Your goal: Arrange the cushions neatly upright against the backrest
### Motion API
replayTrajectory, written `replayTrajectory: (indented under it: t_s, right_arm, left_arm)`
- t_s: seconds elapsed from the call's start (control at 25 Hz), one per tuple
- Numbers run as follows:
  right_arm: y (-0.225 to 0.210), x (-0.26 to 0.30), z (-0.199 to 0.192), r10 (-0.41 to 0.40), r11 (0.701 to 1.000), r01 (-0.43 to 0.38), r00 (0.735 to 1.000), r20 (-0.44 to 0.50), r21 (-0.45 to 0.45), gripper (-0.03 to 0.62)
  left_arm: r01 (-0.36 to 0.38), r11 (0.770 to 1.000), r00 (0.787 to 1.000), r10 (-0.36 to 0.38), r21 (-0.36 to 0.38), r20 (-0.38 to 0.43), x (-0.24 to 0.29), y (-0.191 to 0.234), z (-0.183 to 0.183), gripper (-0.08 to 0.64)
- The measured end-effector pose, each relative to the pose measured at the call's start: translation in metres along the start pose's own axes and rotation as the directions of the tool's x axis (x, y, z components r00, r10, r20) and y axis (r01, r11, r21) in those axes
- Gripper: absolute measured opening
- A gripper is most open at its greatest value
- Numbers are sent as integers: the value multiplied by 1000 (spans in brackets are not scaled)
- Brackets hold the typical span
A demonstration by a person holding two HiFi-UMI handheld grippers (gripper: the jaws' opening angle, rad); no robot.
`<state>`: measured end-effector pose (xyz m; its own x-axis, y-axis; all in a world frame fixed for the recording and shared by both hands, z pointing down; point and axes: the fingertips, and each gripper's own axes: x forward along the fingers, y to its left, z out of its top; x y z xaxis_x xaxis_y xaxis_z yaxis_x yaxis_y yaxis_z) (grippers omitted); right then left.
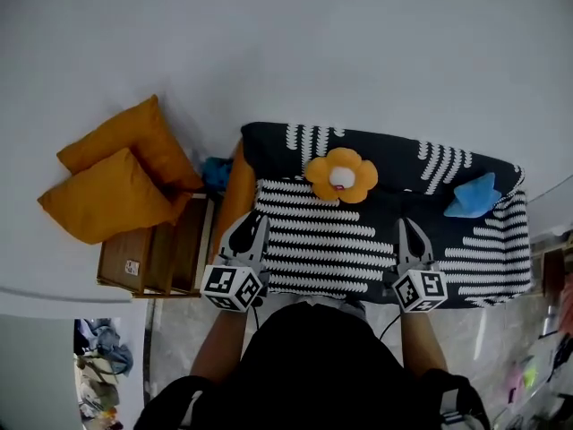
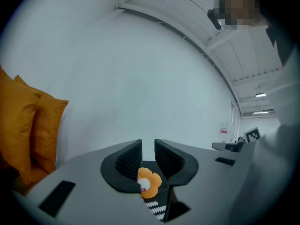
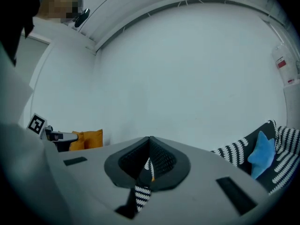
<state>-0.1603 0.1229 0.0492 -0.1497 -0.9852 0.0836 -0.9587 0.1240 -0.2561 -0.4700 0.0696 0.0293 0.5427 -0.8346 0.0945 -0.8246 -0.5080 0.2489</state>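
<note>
Left gripper [image 2: 148, 146]: fingers [image 2: 129, 159] stand a narrow slit apart, nothing between them. Only bare wall shows through the gap.
Right gripper [image 3: 150, 142]: fingers [image 3: 161, 158] are closed tip to tip. I see nothing clamped; the striped fabric visible below them is the sofa behind.

Head view: both of my grippers hover over the front part of the seat of the black-and-white striped sofa [image 1: 331, 240], left gripper [image 1: 251, 222] near the left end and right gripper [image 1: 408, 227] right of centre. Their marker cubes [image 1: 233, 287] sit at the seat's front edge.

Flower cushion [image 1: 341, 176]: orange petals, white centre, at the back of the seat against the backrest, slightly left of centre. From the left gripper view it [image 2: 149, 183] faces me, straight ahead past the fingers, well apart from them.
Blue cushion [image 1: 473, 197]: at the back right of the sofa, by the backrest. Whether it is upright or tilted I can't tell.

An orange cushion [image 1: 235, 195] stands edge-on along the sofa's left end.
Two more mustard cushions [image 1: 112, 195] are off the sofa, piled on a wooden side unit [image 1: 161, 258] to the left, touching each other.
</note>
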Motion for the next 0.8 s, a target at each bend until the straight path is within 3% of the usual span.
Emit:
replayTrajectory:
  t_s: [0.28, 0.8]
  right_arm:
    - [9, -11, -4, -47, 999, 47, 999, 10, 7, 28]
    - [22, -9, -2, -52, 998, 51, 998, 31, 20, 28]
  left_arm:
    - [54, 998, 999, -54, 20, 3, -3, -2, 2, 71]
    - [94, 995, 995, -93, 38, -17, -1, 3, -1, 37]
